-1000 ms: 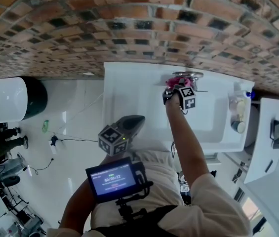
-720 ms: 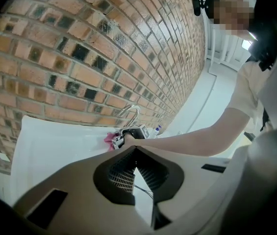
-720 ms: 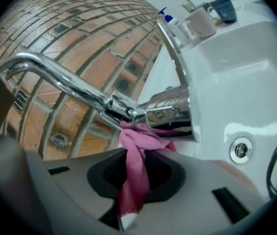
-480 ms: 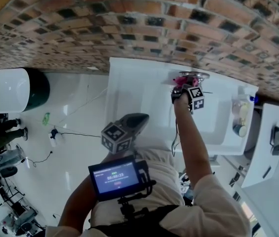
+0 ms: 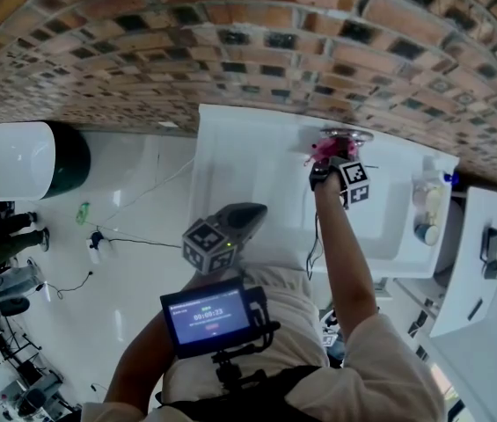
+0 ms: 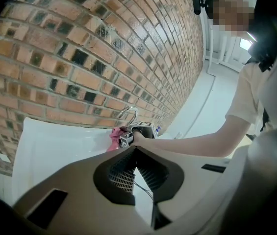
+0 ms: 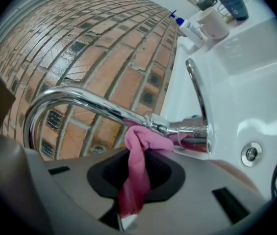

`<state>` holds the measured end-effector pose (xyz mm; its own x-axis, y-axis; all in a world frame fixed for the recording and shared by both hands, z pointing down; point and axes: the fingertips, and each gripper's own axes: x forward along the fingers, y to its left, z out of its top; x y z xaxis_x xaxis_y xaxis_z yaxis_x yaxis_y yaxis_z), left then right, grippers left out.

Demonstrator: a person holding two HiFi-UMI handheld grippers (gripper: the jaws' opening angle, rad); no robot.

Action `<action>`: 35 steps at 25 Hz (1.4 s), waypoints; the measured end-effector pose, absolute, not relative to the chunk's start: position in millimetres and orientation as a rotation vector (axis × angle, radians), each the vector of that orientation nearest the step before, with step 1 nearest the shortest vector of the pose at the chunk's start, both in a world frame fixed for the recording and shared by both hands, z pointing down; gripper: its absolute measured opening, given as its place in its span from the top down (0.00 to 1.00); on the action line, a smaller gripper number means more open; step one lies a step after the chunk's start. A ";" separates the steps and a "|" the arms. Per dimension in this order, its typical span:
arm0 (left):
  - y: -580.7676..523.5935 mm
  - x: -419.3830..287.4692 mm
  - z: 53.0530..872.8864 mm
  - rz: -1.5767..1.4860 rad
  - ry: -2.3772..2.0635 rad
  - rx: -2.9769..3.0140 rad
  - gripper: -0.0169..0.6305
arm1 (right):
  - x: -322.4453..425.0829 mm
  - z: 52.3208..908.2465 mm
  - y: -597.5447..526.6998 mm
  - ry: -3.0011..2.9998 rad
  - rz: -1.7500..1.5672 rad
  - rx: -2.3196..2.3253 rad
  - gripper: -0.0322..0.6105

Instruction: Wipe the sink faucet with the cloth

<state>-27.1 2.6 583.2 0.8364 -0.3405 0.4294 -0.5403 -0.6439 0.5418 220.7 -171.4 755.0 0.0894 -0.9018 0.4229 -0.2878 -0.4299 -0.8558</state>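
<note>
- Seen from the head camera, a person stands at a white sink (image 5: 230,170) fixed to a red brick wall (image 5: 230,42). The floor (image 5: 134,227) to the left is white and glossy.
- The right gripper (image 5: 325,163) is stretched forward to the back of the sink, at the chrome faucet (image 5: 346,135).
- Its jaws are clamped on a pink cloth (image 7: 137,173). The cloth runs up between the jaws as a twisted strip.
- The bunched top of the cloth presses against the faucet, just where the curved spout joins the faucet body. The spout arches up and away to the left in the right gripper view.
- A chrome lever (image 7: 197,94) rises beside the cloth, and a round chrome drain knob (image 7: 251,153) sits on the sink deck to the right.
- The left gripper (image 5: 237,219) is held back near the person's body, over the sink's front edge and well apart from the faucet.
- Its jaws are together at the tips, with nothing between them.
- The left gripper's own view looks across the sink at the right gripper, the cloth and the faucet.
- A pale cup (image 5: 424,192) stands on the sink's right side.
- A small screen (image 5: 211,313) is mounted at the person's chest.
- A round white-topped container (image 5: 19,161) stands on the floor far to the left.
</note>
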 end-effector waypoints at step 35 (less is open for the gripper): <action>4.0 -31.4 563.7 0.331 -0.542 2.375 0.97 | 202.0 633.2 -158.4 2.256 -0.623 -2.167 0.84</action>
